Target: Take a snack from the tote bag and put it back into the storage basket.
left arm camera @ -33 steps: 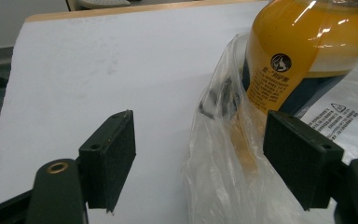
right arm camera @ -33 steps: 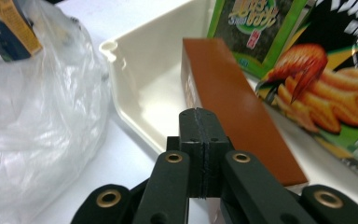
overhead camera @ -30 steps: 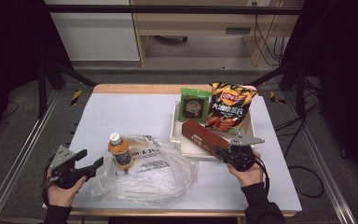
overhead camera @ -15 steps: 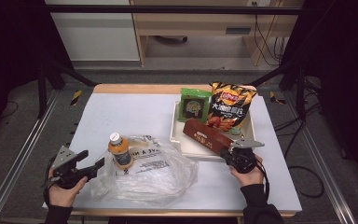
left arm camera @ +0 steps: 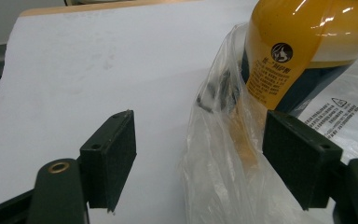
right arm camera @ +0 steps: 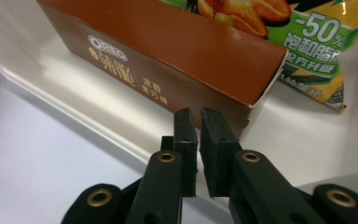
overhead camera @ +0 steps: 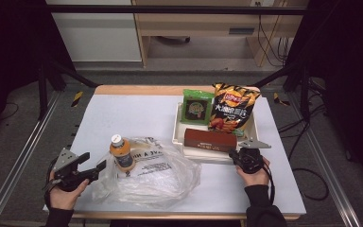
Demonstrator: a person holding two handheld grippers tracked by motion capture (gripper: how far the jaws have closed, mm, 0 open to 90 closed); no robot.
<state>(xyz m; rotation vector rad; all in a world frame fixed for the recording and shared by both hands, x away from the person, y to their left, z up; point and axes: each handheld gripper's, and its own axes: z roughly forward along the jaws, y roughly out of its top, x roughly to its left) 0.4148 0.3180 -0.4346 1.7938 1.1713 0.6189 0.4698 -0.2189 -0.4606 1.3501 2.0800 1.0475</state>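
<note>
Just beyond right hand-held gripper (right arm camera: 196, 123): brown box (right arm camera: 168, 60)

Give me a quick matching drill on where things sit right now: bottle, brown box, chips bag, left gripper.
Things:
1. bottle
2. brown box
3. chips bag
4. left gripper

Places:
A. leaning at the tray's far side
B. lying along the tray's near edge
C. jaws wide apart at the plastic bag's left edge
D. upright at the plastic bag's left end

Pairs: 1-D, 2-B, 3-A, 4-C
</note>
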